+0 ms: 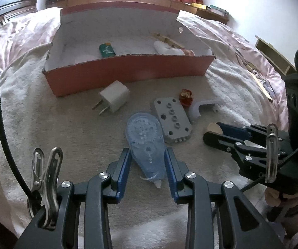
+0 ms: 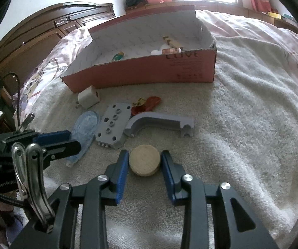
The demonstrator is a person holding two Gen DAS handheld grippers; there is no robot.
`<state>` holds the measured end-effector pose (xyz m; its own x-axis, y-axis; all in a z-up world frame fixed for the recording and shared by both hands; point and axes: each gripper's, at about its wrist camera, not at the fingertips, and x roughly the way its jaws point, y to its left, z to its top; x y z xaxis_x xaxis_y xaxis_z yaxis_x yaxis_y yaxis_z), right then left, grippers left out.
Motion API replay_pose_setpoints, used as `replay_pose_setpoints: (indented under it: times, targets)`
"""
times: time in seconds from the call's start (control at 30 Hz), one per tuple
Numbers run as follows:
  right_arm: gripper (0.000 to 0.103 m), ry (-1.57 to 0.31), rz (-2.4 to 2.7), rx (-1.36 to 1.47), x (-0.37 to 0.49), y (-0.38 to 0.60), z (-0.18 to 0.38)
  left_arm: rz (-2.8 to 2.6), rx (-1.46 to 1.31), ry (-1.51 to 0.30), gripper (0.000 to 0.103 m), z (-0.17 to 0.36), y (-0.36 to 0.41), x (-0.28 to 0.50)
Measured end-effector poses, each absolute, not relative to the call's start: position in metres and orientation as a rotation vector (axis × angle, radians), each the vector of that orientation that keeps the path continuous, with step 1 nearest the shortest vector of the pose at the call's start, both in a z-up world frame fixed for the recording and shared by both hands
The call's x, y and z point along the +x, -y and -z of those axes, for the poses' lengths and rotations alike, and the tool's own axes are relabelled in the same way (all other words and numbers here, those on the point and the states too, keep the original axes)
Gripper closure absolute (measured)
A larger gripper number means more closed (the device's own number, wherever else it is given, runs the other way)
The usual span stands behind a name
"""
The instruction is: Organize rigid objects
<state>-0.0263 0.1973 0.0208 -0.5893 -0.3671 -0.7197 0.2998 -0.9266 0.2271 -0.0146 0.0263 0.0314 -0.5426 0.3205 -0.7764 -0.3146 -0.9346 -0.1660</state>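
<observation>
Lifting both pieces cleanly means keeping each squeeze steady and raising straight up off the soft blanket (image 2: 252, 108) before swinging toward the red cardboard box (image 1: 128, 72). As it stands, the left gripper (image 1: 147, 159) pinches the translucent blue correction-tape dispenser (image 1: 143, 137) at its narrow end, and the right gripper (image 2: 143, 162) is pressed against both sides of the wooden disc (image 2: 144, 162). That box already holds a green packet (image 1: 107, 50), a white roll (image 1: 167, 48) and a wooden clip (image 1: 168, 39).

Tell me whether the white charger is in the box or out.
Out. The white charger lies on the blanket in front of the red box, prongs pointing away from it.
</observation>
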Motion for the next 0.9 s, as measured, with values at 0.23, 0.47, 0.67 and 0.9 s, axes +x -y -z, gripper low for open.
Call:
replay_pose_setpoints:
  times: [0.23,0.47,0.67,0.9]
  targets:
    - [0.069,0.131,2.508,1.150,-0.026,-0.198,-0.020,-2.488,-1.295,0.005,0.061,-0.026,-0.033,-0.020]
    - [0.067,0.150,2.501,1.138,-0.026,-0.200,-0.019,-2.498,-1.301,-0.063,0.056,-0.025,-0.041,-0.020]
    - [0.065,0.136,2.507,1.128,-0.025,-0.197,-0.019,-2.553,-1.256,-0.145,0.056,-0.023,-0.047,-0.022]
    - [0.066,0.102,2.527,1.124,-0.024,-0.195,-0.019,-2.570,-1.250,-0.160,0.056,-0.022,-0.048,-0.022]
